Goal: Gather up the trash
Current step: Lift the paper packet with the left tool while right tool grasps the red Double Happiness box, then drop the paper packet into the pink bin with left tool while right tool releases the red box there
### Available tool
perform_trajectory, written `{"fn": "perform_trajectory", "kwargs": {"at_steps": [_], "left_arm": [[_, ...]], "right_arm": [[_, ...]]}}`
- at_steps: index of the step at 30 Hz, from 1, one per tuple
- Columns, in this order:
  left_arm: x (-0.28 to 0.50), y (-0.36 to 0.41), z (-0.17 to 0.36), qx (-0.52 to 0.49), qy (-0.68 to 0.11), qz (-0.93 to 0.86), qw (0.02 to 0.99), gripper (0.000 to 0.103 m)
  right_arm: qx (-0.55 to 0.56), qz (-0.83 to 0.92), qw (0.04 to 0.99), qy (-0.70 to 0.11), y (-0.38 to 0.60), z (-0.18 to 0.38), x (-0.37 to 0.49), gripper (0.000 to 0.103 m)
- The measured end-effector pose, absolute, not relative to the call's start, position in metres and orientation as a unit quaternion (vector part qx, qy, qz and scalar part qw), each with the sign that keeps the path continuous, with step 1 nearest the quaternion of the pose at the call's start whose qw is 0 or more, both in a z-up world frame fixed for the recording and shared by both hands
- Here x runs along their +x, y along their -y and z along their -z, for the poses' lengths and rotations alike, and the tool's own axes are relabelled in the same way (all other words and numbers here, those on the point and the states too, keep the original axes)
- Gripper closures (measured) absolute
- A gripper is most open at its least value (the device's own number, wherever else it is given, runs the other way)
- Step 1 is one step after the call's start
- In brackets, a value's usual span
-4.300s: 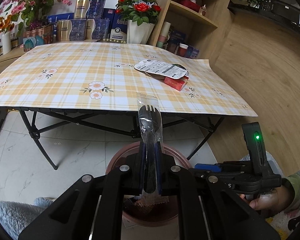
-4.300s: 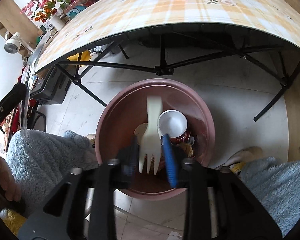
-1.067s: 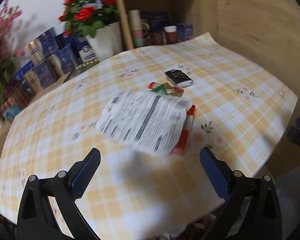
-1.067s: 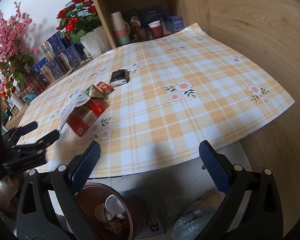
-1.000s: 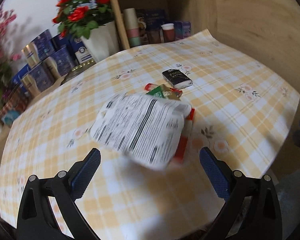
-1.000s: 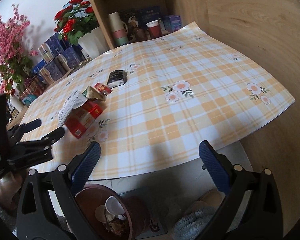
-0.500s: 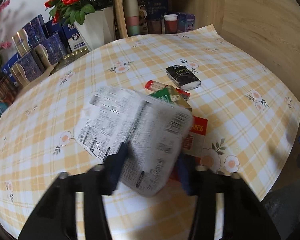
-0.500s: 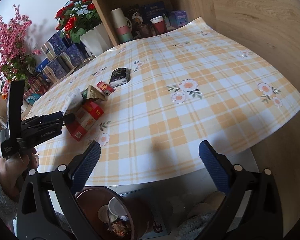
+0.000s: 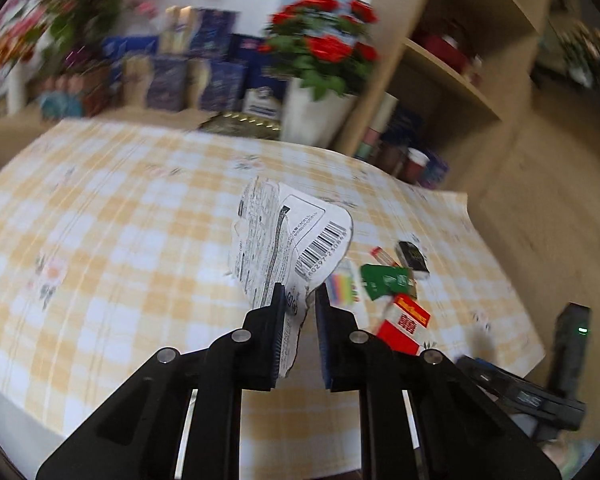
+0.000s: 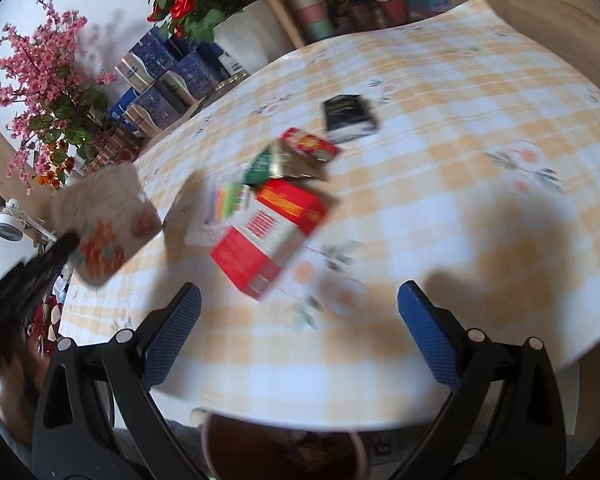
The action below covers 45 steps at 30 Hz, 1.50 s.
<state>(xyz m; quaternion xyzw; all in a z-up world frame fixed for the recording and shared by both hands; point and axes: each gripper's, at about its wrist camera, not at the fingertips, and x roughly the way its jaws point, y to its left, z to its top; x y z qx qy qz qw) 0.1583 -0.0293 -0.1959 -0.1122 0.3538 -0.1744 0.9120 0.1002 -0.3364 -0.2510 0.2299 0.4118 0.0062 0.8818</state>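
My left gripper point(image 9: 299, 300) is shut on a white printed wrapper with a barcode point(image 9: 288, 244) and holds it lifted above the checked tablecloth point(image 9: 100, 248). The wrapper also shows in the right wrist view point(image 10: 108, 220), at the left, held up. My right gripper point(image 10: 298, 320) is open and empty above the table's front edge, just short of a red and white box point(image 10: 272, 236). Behind the box lie a green packet point(image 10: 284, 166), a small red packet point(image 10: 310, 144) and a black packet point(image 10: 350, 118). The brown trash bin point(image 10: 280, 456) stands under the table edge.
A white vase of red roses point(image 9: 320, 80), blue boxes point(image 9: 204, 76) and pink flowers point(image 10: 40, 92) line the table's back. A wooden shelf with cups point(image 10: 388, 4) stands at the back right. A colourful striped paper point(image 10: 226, 202) lies beside the red box.
My left gripper closed on the white wrapper and lifted it off the pile, baring the red box. My right gripper moved in toward the red box, still open.
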Motion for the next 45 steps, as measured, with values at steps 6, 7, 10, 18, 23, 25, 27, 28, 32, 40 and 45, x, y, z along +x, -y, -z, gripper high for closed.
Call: {"fn": "perform_trajectory", "kwargs": {"at_steps": [6,7,10,18,23,25,27,28,32,40,45], "left_arm": [[0.157,-0.004,0.207,-0.140,-0.367,0.151,0.907,0.089],[0.157,-0.006,0.209,-0.144,-0.369,0.149,0.906,0.089],[0.161,-0.015,0.216,-0.157,-0.374,0.143,0.903,0.089],[0.173,-0.029,0.236,-0.175,-0.387,0.142,0.894,0.099],[0.161,-0.029,0.222,-0.149,-0.354,0.164,0.908,0.101],[0.155,-0.029,0.215,-0.139,-0.347,0.173,0.911,0.101],[0.148,-0.031,0.209,-0.137,-0.343,0.180,0.912,0.101],[0.145,-0.033,0.207,-0.138,-0.342,0.181,0.912,0.101],[0.126,-0.044,0.193,-0.142,-0.335,0.193,0.911,0.101],[0.081,-0.053,0.167,-0.119,-0.326,0.232,0.909,0.101],[0.043,-0.053,0.159,-0.089,-0.330,0.265,0.902,0.101]], "right_arm": [[0.224,0.068,0.862,-0.449,0.311,0.259,0.158,0.006],[0.230,0.078,0.857,-0.454,0.309,0.261,0.166,0.006],[0.224,0.109,0.849,-0.466,0.303,0.265,0.183,0.006],[0.191,0.167,0.834,-0.490,0.296,0.274,0.201,0.010],[0.167,0.135,0.849,-0.482,0.290,0.268,0.186,0.036],[0.170,0.117,0.857,-0.472,0.287,0.263,0.177,0.037],[0.168,0.098,0.867,-0.460,0.283,0.256,0.165,0.038],[0.165,0.088,0.871,-0.454,0.281,0.253,0.159,0.038],[0.152,0.051,0.895,-0.417,0.275,0.232,0.131,0.039],[0.158,0.027,0.912,-0.378,0.279,0.202,0.087,0.039],[0.168,0.027,0.915,-0.366,0.285,0.195,0.056,0.040]]}}
